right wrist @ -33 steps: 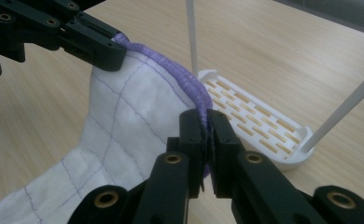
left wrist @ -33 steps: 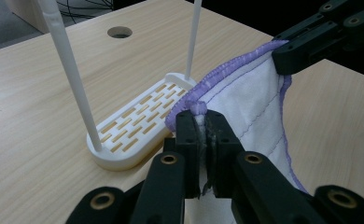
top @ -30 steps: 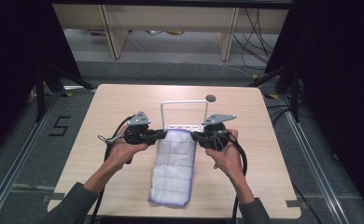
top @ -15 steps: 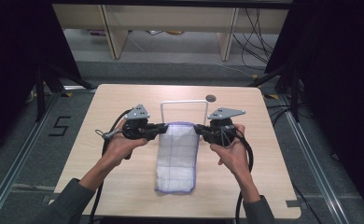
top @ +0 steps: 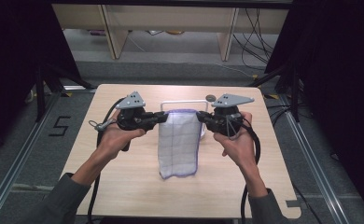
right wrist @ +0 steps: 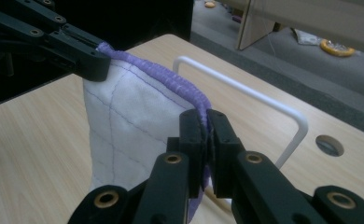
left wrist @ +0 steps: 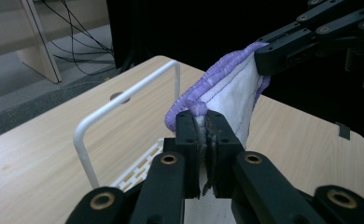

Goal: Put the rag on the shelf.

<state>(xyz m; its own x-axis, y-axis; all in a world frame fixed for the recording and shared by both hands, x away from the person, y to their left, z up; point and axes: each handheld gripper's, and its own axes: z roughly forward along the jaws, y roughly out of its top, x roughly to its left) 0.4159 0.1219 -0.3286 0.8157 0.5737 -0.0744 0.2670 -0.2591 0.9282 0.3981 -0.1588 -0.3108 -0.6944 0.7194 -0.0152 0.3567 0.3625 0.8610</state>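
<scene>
Since a second ago, when the purple-edged white cloth (top: 178, 142) lay mostly flat on the wooden table (top: 124, 186), both hands have raised it. Now it hangs by its top corners, the left gripper (top: 164, 116) and right gripper (top: 199, 115) each clamped on one, in front of the white wire rack (top: 185, 101). Draping it over that bar looks like the next step, though the lower hem may still touch the table.

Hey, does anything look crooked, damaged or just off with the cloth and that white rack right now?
Nothing stands out. The cloth hangs fairly straight, its top corners pinched by the left gripper and right gripper, with its lower edge at the table. The white rack stands upright behind it.
</scene>
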